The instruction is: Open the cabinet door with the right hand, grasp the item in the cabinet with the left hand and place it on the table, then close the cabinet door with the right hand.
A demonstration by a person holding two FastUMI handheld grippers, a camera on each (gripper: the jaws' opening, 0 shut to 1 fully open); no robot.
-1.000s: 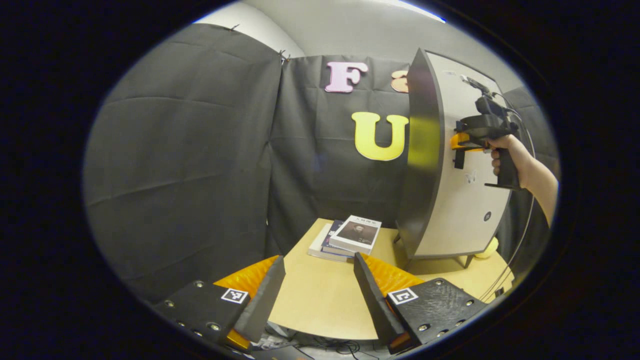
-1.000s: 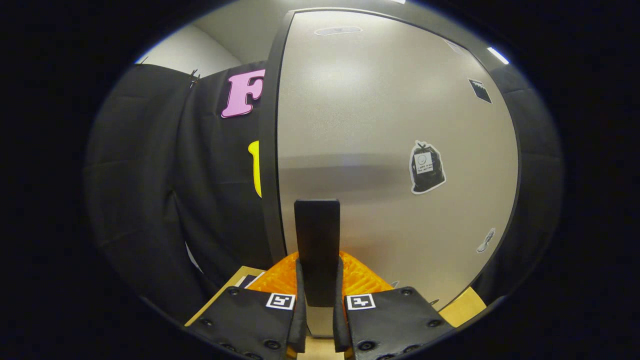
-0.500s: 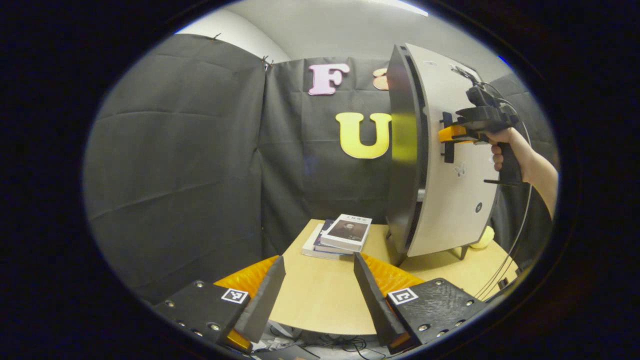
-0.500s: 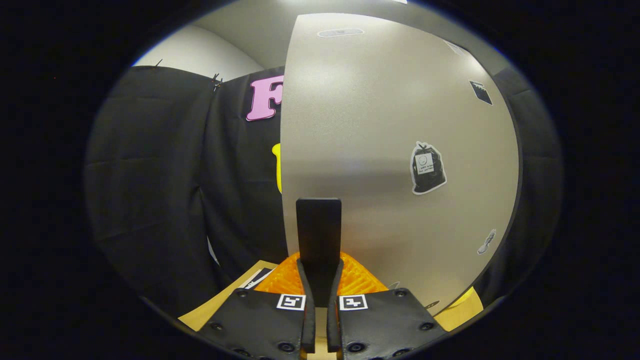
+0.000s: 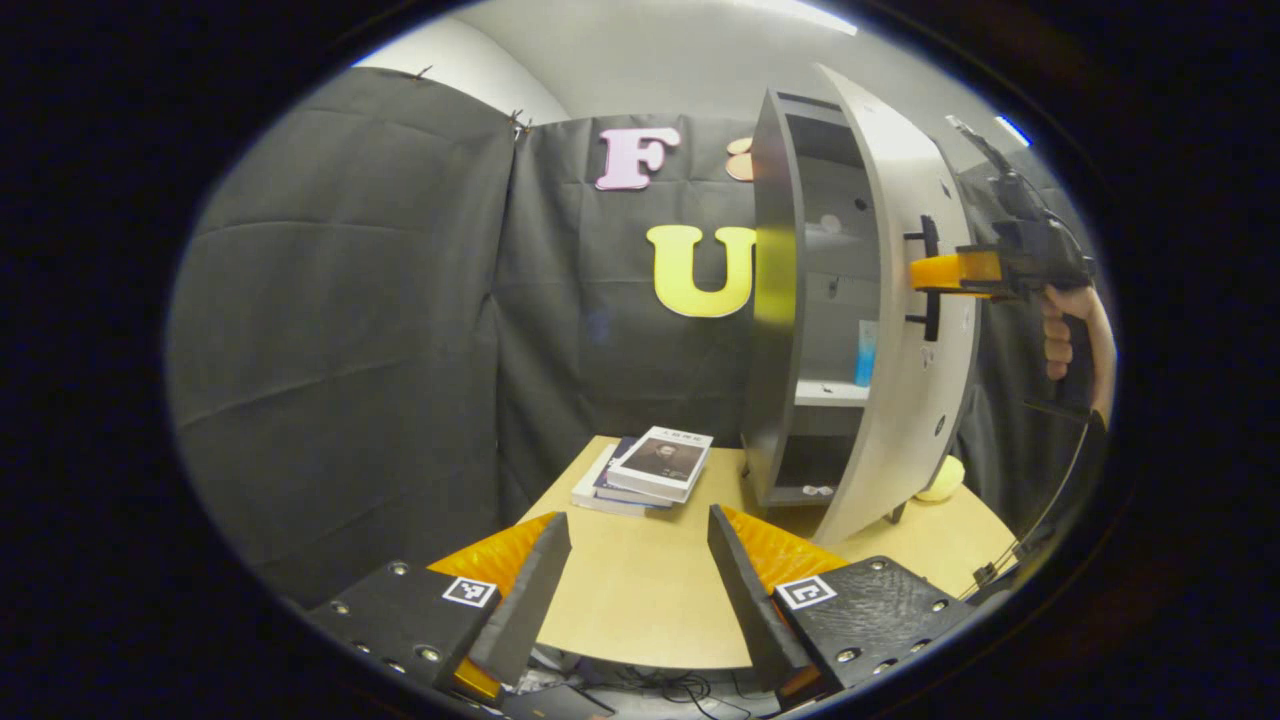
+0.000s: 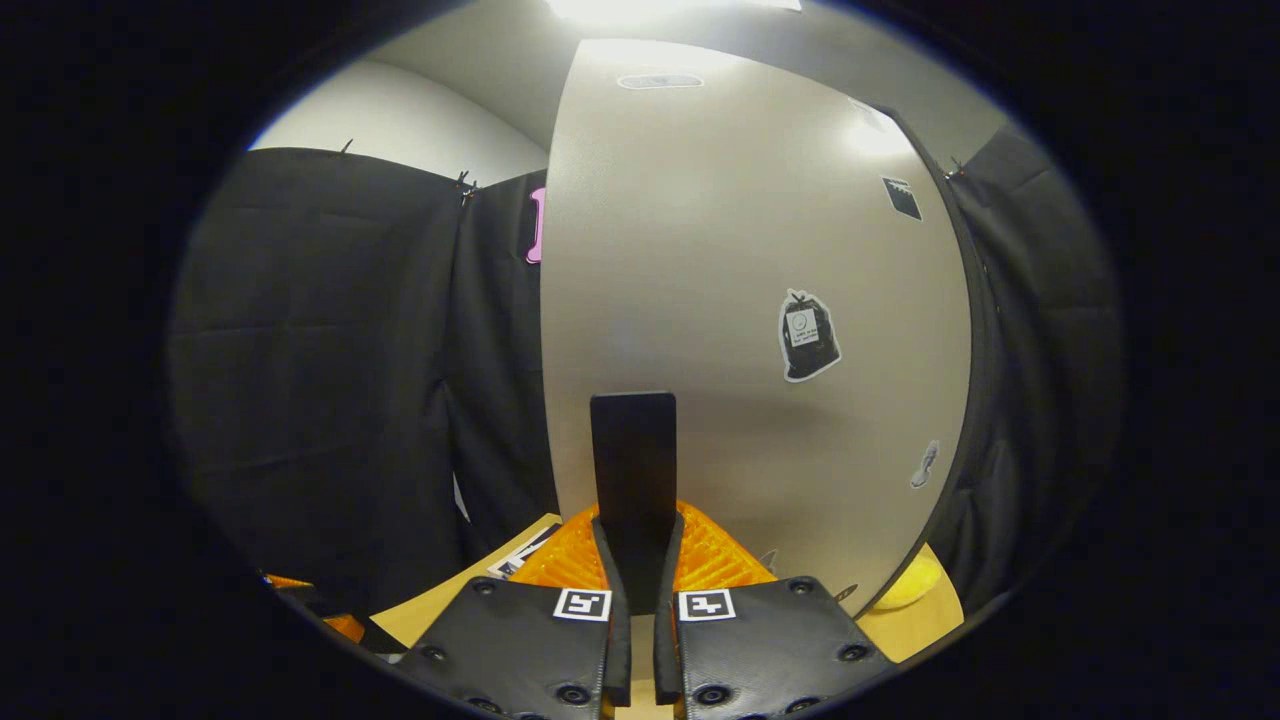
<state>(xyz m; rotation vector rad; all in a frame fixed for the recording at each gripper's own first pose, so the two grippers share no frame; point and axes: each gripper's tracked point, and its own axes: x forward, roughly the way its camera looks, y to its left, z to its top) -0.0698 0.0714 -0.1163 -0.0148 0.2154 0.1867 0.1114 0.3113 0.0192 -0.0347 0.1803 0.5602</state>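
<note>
In the left gripper view the grey cabinet point(image 5: 775, 300) stands on the table's far right with its pale door point(image 5: 925, 400) swung partly open. A small blue item point(image 5: 866, 352) stands upright on the inner shelf. A hand holds my right gripper point(image 5: 935, 272) on the door's black handle point(image 5: 930, 300). In the right gripper view the door point(image 6: 750, 250) is close ahead, and my right gripper point(image 6: 634, 570) is shut on the black handle point(image 6: 632, 460). My left gripper point(image 5: 635, 540) hangs open over the table's near edge, with nothing between its fingers.
A stack of books point(image 5: 650, 465) lies on the light wooden table point(image 5: 640, 600), left of the cabinet. A yellow rounded object point(image 5: 940, 480) sits by the cabinet's foot, under the door. Cables trail below the table's front edge. Black cloth walls close in the left and back.
The door has swung open from nearly closed, with my right gripper still on its handle. The shelf and the blue item have come into sight. My left gripper stays open over the table.
</note>
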